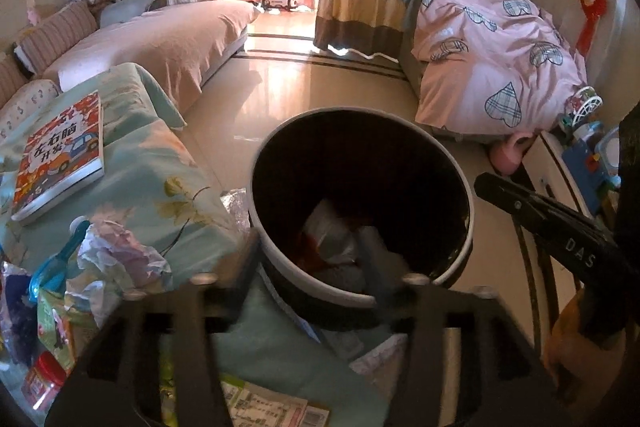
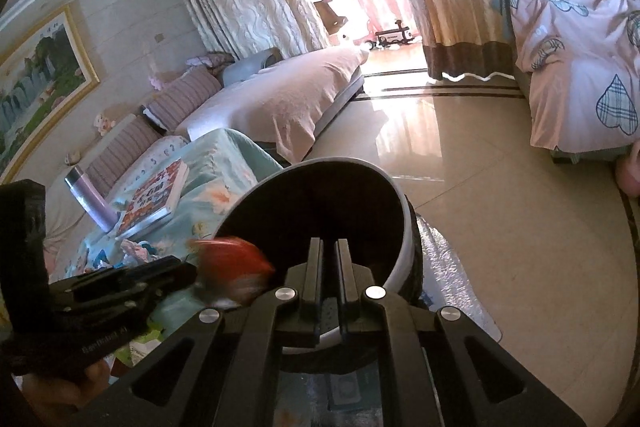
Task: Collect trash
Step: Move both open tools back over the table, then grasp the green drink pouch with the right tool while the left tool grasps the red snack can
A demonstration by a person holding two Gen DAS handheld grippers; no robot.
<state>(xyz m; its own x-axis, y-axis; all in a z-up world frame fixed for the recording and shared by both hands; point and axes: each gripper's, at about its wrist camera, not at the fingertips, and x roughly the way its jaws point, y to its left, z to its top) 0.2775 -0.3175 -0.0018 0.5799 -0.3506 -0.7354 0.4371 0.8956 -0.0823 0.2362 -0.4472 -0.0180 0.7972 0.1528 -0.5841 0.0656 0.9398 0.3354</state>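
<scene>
A round white trash bin [image 1: 460,259] with a dark inside stands tilted by the table edge, with wrappers [image 1: 332,239] in it. My left gripper [image 1: 312,267] is open over the bin's near rim, empty. My right gripper [image 2: 329,255] is shut on the bin's white rim [image 2: 404,251] and holds it tilted; it shows at the right of the left wrist view [image 1: 540,211]. A blurred red wrapper [image 2: 232,267] is in the air just off the left gripper's [image 2: 160,275] tip, by the bin's mouth. More trash lies on the table: crumpled paper [image 1: 116,251], a green packet [image 1: 56,323].
A floral teal cloth covers the table [image 1: 168,187]. On it lie a children's book [image 1: 60,155], a blue scoop [image 1: 60,263], a red-capped jar [image 1: 44,379] and a purple flask [image 2: 88,195]. A sofa [image 1: 160,43] is behind, a pink quilt [image 1: 492,51] at right.
</scene>
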